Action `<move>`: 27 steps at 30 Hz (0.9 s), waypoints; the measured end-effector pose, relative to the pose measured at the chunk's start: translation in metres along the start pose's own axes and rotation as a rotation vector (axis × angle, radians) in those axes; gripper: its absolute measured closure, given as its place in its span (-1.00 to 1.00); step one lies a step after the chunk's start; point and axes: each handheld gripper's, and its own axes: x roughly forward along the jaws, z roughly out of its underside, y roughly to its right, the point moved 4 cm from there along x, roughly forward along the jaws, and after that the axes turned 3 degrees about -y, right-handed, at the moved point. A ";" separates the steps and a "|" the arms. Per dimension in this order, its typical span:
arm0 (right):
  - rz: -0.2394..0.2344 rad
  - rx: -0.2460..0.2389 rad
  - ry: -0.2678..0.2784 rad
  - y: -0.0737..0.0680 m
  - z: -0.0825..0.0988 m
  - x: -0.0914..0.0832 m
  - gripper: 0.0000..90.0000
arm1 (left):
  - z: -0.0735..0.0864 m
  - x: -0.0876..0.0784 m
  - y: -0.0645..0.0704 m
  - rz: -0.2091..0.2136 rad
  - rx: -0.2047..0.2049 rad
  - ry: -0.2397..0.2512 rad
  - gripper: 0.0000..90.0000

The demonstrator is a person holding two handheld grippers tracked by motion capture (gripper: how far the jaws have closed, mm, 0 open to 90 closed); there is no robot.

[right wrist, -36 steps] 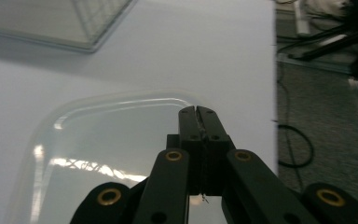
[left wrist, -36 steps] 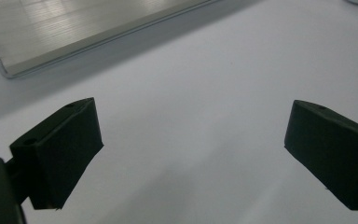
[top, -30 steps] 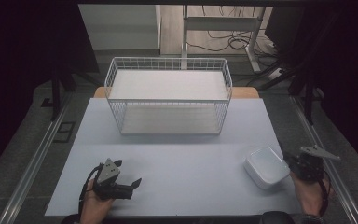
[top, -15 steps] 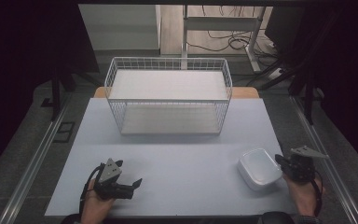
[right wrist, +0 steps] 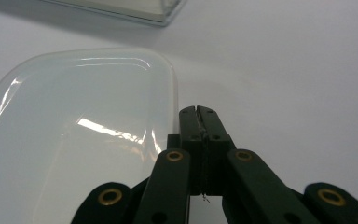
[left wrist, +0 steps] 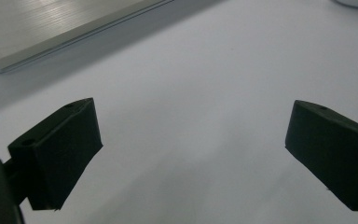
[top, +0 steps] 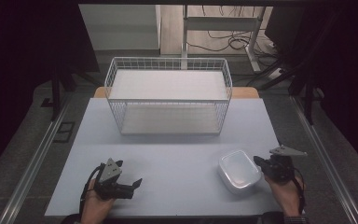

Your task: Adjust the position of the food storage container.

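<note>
While the left gripper (top: 133, 184) rests released on the surface (top: 177, 158), the right gripper (right wrist: 199, 112) (fingers clenched, empty) touches the container (top: 238, 171), likely nudging it

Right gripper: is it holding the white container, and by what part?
No. The right gripper is shut on nothing, beside the white container's rim; the left gripper is open, empty.

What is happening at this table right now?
A person holds a hand-held gripper in each hand. The right hand-held gripper, jaws shut, sits against the edge of a white plastic container on the table. The left hand-held gripper rests open near the front. A wire basket stands behind.
</note>
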 end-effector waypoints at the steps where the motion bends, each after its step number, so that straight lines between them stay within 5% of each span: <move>1: -0.013 -0.005 -0.001 -0.004 -0.001 0.002 0.99 | 0.000 0.000 0.000 0.000 0.000 -0.001 -0.93; 7: -0.055 -0.054 -0.006 -0.028 -0.007 0.012 0.98 | 0.000 -0.001 0.000 0.000 -0.008 0.005 -0.93; 11: -0.023 -0.076 0.012 -0.028 -0.007 -0.003 0.98 | 0.000 -0.002 -0.002 -0.003 -0.016 0.010 -0.93; 18: -0.043 -0.056 0.024 -0.037 0.007 -0.031 0.98 | 0.000 -0.003 -0.003 -0.009 -0.025 0.015 -0.93; 27: -0.063 -0.073 -0.047 -0.057 0.037 -0.050 0.98 | 0.000 -0.003 -0.004 -0.002 -0.056 0.020 -0.92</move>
